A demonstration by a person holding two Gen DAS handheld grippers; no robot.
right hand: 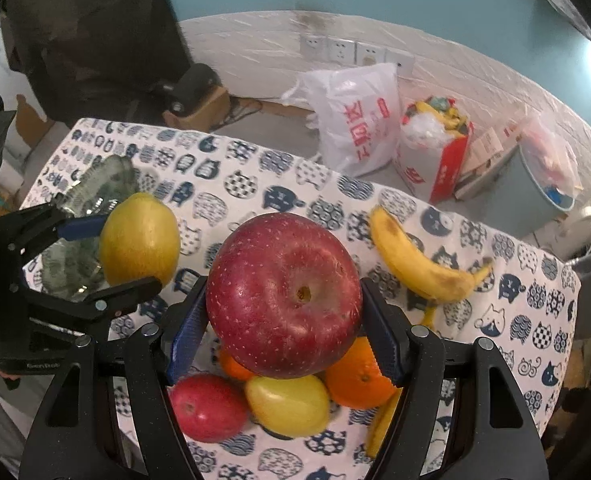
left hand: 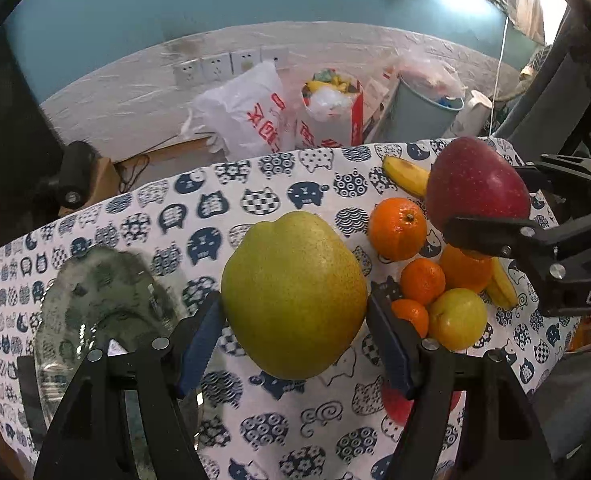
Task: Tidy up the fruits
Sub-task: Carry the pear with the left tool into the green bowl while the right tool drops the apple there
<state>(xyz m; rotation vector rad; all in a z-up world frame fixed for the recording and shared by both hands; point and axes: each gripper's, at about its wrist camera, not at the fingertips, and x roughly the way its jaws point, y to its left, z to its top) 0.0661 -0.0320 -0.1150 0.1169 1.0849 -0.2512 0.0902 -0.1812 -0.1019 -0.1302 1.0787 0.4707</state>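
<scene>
My left gripper [left hand: 293,297] is shut on a big green-yellow pear [left hand: 291,256], held above the cat-print tablecloth [left hand: 231,200]. A clear glass plate [left hand: 95,292] lies to its left. In the right wrist view my right gripper [right hand: 284,286] is shut on a large red apple [right hand: 279,320], above a pile of fruit. That pile holds oranges [left hand: 397,228], a yellow-green fruit [right hand: 287,404], a small red apple [right hand: 207,408] and a banana [right hand: 411,264]. Each view shows the other gripper too: the right gripper [left hand: 499,200] with the apple [left hand: 475,184], the left gripper [right hand: 123,254] with the pear [right hand: 139,240].
Beyond the table's far edge, on the floor, stand a white plastic bag [left hand: 247,116], a red-and-white box of rubbish [left hand: 331,116] and a blue bin [left hand: 427,112]. A second banana [left hand: 501,284] lies partly under the pile. Wall sockets [left hand: 223,66] sit behind.
</scene>
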